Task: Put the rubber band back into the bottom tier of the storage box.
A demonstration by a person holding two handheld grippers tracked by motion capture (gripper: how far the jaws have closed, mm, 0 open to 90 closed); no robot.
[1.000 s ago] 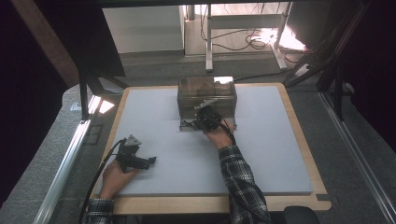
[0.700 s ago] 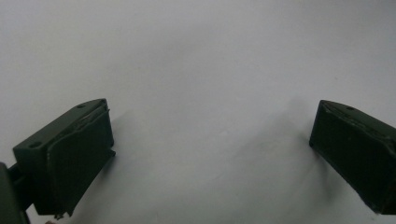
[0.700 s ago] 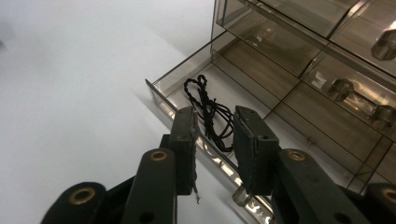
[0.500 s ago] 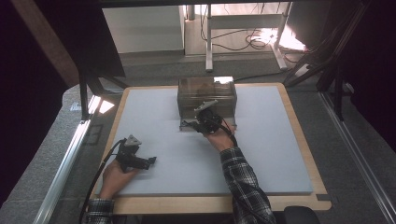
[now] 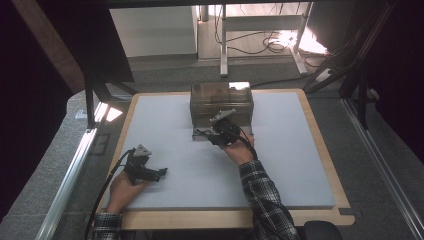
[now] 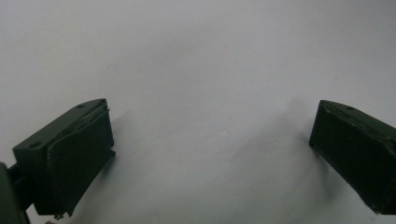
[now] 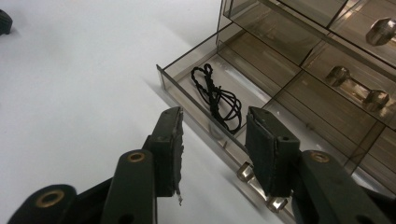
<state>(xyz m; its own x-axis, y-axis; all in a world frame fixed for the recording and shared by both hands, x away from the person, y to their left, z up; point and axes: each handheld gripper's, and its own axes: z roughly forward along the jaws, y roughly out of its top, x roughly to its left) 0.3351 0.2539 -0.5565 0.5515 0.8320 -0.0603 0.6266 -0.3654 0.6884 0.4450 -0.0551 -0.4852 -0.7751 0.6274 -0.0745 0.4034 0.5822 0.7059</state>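
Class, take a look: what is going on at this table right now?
A person works a gripper in each hand. The right gripper is at a smoky clear drawer box, whose bottom drawer is pulled out with a black cord inside. Its jaws have just been opening and hold nothing. The left gripper rests open over the white mat.

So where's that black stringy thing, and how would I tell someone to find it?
Look at the white mat on the table, then at the smoky see-through drawer box at its far middle. Its bottom drawer is pulled open, just ahead of the right gripper and its parted jaws. Inside lies a thin black cord in a loose tangle, the only thing in that drawer; the other drawers are closed.
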